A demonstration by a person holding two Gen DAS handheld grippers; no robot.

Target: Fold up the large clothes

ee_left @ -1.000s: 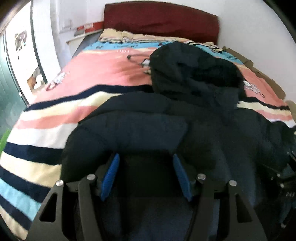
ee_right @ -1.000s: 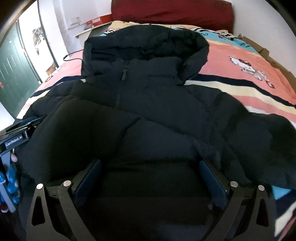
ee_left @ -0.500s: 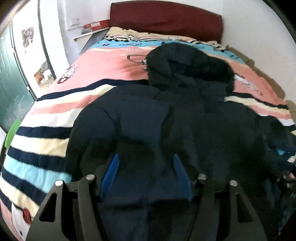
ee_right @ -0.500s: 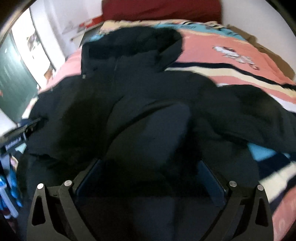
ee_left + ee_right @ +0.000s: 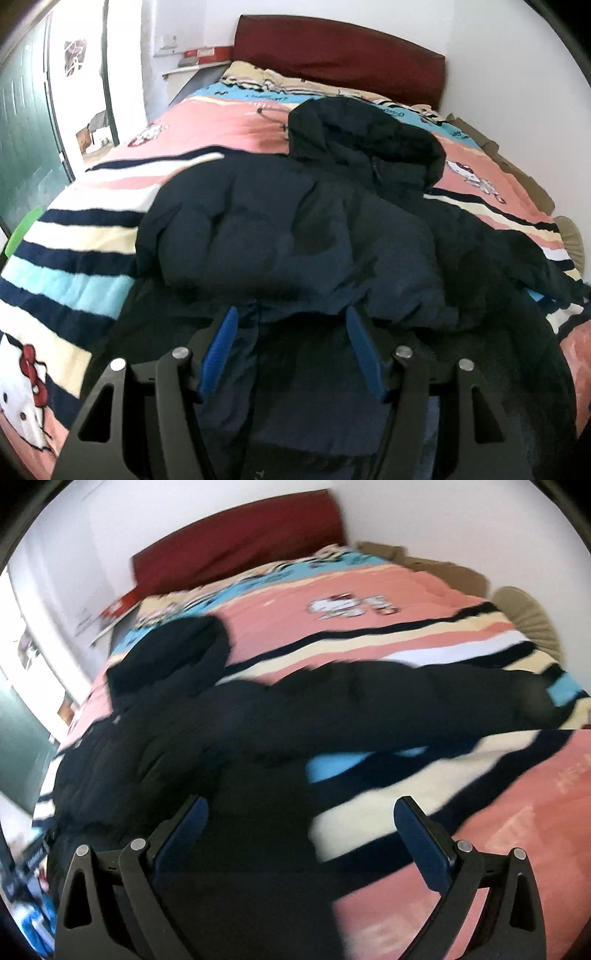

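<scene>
A: Swung off to the right since a second ago: the right gripper (image 5: 301, 801). Earlier the jacket's (image 5: 461, 251) chest and hood (image 5: 362, 140) were faced. Now the striped blanket (image 5: 74, 236) and the outstretched right sleeve (image 5: 406, 701) are seen, with some blur. The left gripper (image 5: 291, 312) has been drawn back a little, and more of the blanket is shown at its left.

B: Jaw states?

A: The right jaws are held wide, with nothing pinched and only the hem and blanket below. The left jaws are held at a middling gap that is unchanged. Dark fabric is seen behind the blue pads (image 5: 221, 350), but no pinch can be made out.

B: Where is the jacket lying?

A: It is laid face up on the bed, with the hood toward the headboard (image 5: 340, 51). The left sleeve (image 5: 277, 240) is already laid across the chest and ends just ahead of the left gripper.

B: So the right sleeve is judged to be next. Geometry?

A: It is stretched ahead of the right gripper and off to its right. The long axis runs crosswise, from the shoulder out to the cuff (image 5: 532, 698) near the bed edge. The right gripper is clearly the nearer one.

B: Approach?

A: The cuff end should probably be reached for, then carried back across toward the chest.
</scene>
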